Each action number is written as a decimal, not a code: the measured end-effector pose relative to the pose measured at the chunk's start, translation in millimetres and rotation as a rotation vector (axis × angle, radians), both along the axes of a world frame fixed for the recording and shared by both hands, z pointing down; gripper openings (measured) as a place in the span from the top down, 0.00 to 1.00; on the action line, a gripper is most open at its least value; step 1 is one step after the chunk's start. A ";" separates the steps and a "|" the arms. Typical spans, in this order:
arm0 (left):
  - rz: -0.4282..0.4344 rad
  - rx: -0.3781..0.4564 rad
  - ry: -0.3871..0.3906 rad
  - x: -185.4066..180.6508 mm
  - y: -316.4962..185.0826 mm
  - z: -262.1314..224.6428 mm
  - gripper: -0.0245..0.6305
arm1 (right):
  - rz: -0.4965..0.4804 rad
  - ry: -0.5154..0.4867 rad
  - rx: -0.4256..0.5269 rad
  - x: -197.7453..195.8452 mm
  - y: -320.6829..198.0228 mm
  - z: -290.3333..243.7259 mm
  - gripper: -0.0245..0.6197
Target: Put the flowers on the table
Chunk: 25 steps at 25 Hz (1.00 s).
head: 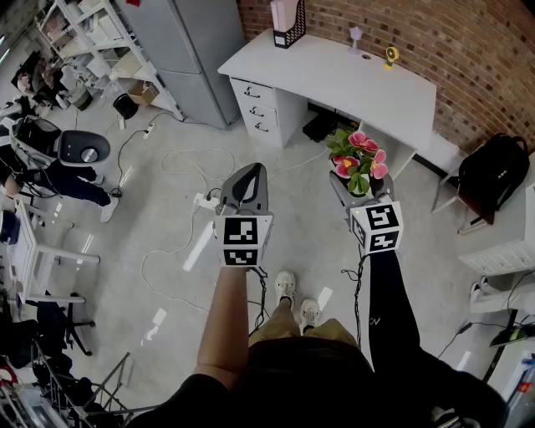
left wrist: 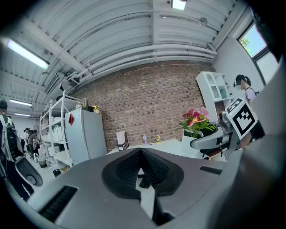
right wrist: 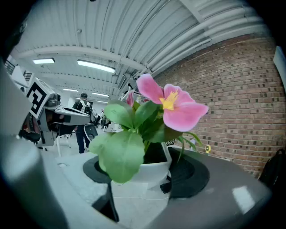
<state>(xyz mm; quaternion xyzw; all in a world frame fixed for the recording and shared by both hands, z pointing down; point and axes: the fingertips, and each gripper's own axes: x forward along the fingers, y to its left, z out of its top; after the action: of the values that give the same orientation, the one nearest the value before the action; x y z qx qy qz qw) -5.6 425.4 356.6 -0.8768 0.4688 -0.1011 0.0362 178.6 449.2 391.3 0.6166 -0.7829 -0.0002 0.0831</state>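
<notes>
A white pot (head: 358,189) of pink flowers (head: 362,155) hangs above the floor, and my right gripper (head: 361,192) is shut on the pot. In the right gripper view the pot (right wrist: 149,169) sits between the dark pads (right wrist: 192,176), with a pink bloom (right wrist: 174,106) and green leaves above it. My left gripper (head: 253,170) is level beside it on the left, shut and empty; its pads (left wrist: 152,167) meet at the tip. The white table (head: 334,75) stands ahead against the brick wall, also visible in the left gripper view as the table (left wrist: 166,144).
On the table stand a black-and-pink file holder (head: 287,22) and small ornaments (head: 389,56). Drawers (head: 255,107) fill its left side. A grey cabinet (head: 192,50) is at its left, a black backpack (head: 493,171) at right. Cables (head: 188,205) lie on the floor.
</notes>
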 end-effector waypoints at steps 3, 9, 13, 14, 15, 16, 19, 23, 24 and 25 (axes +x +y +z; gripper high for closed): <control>-0.014 0.006 0.003 -13.9 -19.8 1.4 0.95 | 0.006 -0.002 -0.006 -9.6 -16.6 2.9 0.44; -0.020 0.006 0.021 -49.5 -70.8 -3.8 0.95 | 0.027 -0.014 0.020 -37.1 -60.9 -9.7 0.44; -0.016 0.020 0.036 -67.3 -106.0 -5.6 0.95 | 0.040 -0.008 0.061 -50.8 -92.1 -18.7 0.44; -0.015 0.022 0.035 -72.4 -113.3 -6.5 0.95 | 0.043 -0.010 0.066 -54.4 -97.8 -20.4 0.44; -0.013 0.025 0.035 -77.0 -120.2 -7.6 0.95 | 0.044 -0.010 0.068 -57.8 -103.1 -21.8 0.44; -0.012 0.026 0.036 -80.7 -126.8 -8.6 0.95 | 0.045 -0.009 0.067 -60.3 -108.3 -22.7 0.44; -0.015 0.021 0.035 -85.4 -144.3 -7.7 0.95 | 0.043 -0.005 0.059 -61.3 -123.9 -21.3 0.44; -0.027 0.023 0.021 -84.1 -167.1 -6.0 0.95 | 0.034 -0.012 0.063 -57.8 -149.3 -21.2 0.44; -0.027 0.025 0.018 -83.4 -173.4 -6.9 0.95 | 0.032 -0.016 0.064 -57.7 -156.3 -21.8 0.44; -0.028 0.026 0.016 -82.4 -180.2 -8.3 0.95 | 0.030 -0.020 0.065 -57.6 -163.7 -22.6 0.44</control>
<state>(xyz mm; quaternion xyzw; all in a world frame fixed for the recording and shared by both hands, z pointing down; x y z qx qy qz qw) -88.0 245.1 348.3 -0.8703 0.4826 -0.0885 0.0426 121.0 285.5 368.7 0.6307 -0.7739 -0.0183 0.0550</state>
